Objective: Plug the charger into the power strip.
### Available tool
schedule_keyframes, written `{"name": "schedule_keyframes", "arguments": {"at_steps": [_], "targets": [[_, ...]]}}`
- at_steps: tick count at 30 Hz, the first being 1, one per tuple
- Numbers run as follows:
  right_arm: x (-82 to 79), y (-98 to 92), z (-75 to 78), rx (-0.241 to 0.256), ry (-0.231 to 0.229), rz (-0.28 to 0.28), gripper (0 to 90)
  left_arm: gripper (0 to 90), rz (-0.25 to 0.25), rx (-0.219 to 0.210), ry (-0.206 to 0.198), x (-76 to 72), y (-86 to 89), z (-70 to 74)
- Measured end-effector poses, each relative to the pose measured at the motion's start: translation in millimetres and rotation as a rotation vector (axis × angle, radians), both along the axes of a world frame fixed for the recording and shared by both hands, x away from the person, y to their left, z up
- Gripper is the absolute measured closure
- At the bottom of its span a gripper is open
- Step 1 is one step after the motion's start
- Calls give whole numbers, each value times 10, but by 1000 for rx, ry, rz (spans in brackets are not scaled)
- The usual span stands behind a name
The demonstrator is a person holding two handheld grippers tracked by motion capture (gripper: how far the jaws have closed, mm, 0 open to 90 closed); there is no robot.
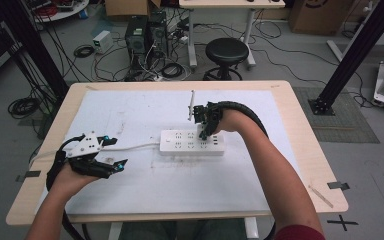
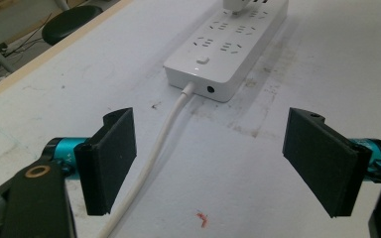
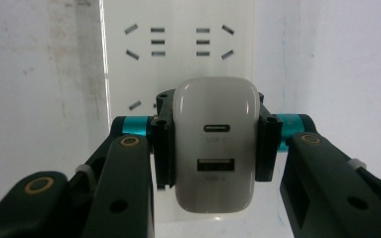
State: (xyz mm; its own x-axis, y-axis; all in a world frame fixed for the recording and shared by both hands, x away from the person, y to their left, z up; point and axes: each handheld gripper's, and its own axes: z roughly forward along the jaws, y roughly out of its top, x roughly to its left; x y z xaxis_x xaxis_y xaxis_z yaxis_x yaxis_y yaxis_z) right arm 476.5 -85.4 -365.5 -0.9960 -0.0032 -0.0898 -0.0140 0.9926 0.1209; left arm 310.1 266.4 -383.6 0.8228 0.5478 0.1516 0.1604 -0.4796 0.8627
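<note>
the right gripper (image 3: 215, 144) is clamping a white charger (image 3: 215, 148) over the power strip (image 1: 192, 142); the left gripper (image 2: 213, 161) is hovering with jaws apart, the strip's cable (image 2: 154, 153) lying between them.

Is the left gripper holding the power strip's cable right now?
No, the left gripper has its jaws wide apart, and the white cable of the power strip lies on the table between them, untouched.

Both grippers are black, with flat rectangular jaw pads, teal metal sleeves behind the pads and brass-ringed pivot screws on the linkage arms. The left gripper (image 1: 115, 152) carries a grey three-cornered plate on top; the right gripper (image 3: 213, 148) trails a ribbed black cable. A dark red sleeve (image 1: 300, 233) shows at lower right
</note>
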Motion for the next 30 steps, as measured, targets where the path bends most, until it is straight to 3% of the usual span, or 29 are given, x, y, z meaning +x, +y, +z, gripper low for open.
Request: {"name": "schedule_keyframes", "arguments": {"at_steps": [3,6,10,17,18,19,23,26,30], "targets": [[39,11,-22,19,21,-7,636,210,-5,-4,-3,-17,-14,-4],[-1,53,-42,-4,-1,-14,637,209,-2,-5,0,-19,-25,-9],[1,25,-52,10,4,-32,637,210,-1,-5,-13,-36,-33,7],[-15,14,-50,17,-10,-27,629,210,0,2,-1,-36,-12,16],[-6,14,-45,17,-6,-28,614,210,2,2,-3,-29,-9,21],[-2,14,-31,21,-2,-48,518,210,2,4,-3,-23,-7,28],[0,-63,85,130,-11,-103,404,209,-1,0,-5,-7,-20,52],[-57,-152,182,193,-21,-131,384,210,-7,-3,-11,5,-33,71],[-143,-304,288,359,-19,-220,319,210,-13,-9,-9,8,-47,98]]}}
